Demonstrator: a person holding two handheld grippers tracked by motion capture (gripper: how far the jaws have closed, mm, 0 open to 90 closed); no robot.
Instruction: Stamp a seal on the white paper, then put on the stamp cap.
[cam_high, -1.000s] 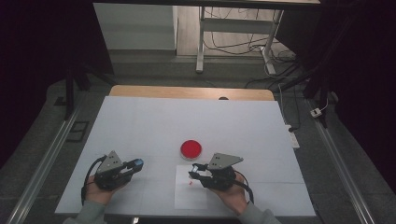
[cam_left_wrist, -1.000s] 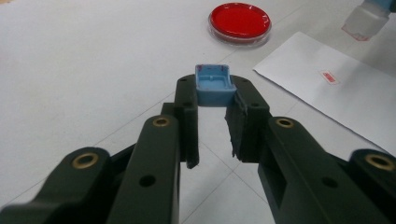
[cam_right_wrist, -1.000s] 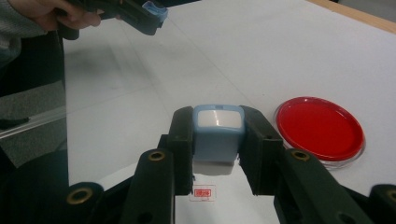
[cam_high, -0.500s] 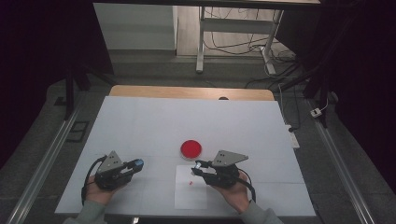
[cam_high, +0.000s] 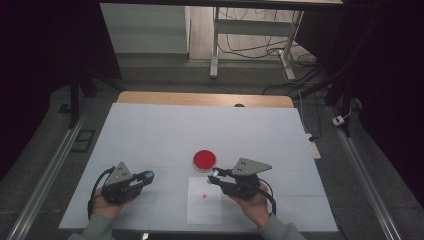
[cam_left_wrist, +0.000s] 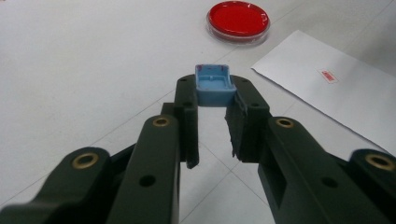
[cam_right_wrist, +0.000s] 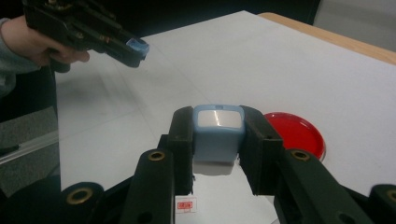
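A white paper sheet (cam_high: 204, 210) lies near the table's front edge, with a small red stamp mark (cam_high: 205, 196) on it. Just beyond it sits a round red dish (cam_high: 205, 159). My right gripper (cam_high: 214, 176) hovers over the sheet's far edge, shut on a light-blue stamp (cam_right_wrist: 217, 135) with a pale face; the dish (cam_right_wrist: 299, 133) is right behind it. At the front left my left gripper (cam_high: 149, 176) is shut on a small blue cap (cam_left_wrist: 214, 86), hollow side up. The dish (cam_left_wrist: 238, 17) and the sheet (cam_left_wrist: 336, 93) lie beyond it.
The white table top (cam_high: 165, 130) ends in a wooden strip (cam_high: 200, 99) at the far edge. Metal rails run along both sides of the table. Desk legs and cables (cam_high: 280, 55) are on the floor beyond.
My right gripper with the stamp has shifted slightly right and away from the red mark, toward the dish. The left gripper has stayed in place.
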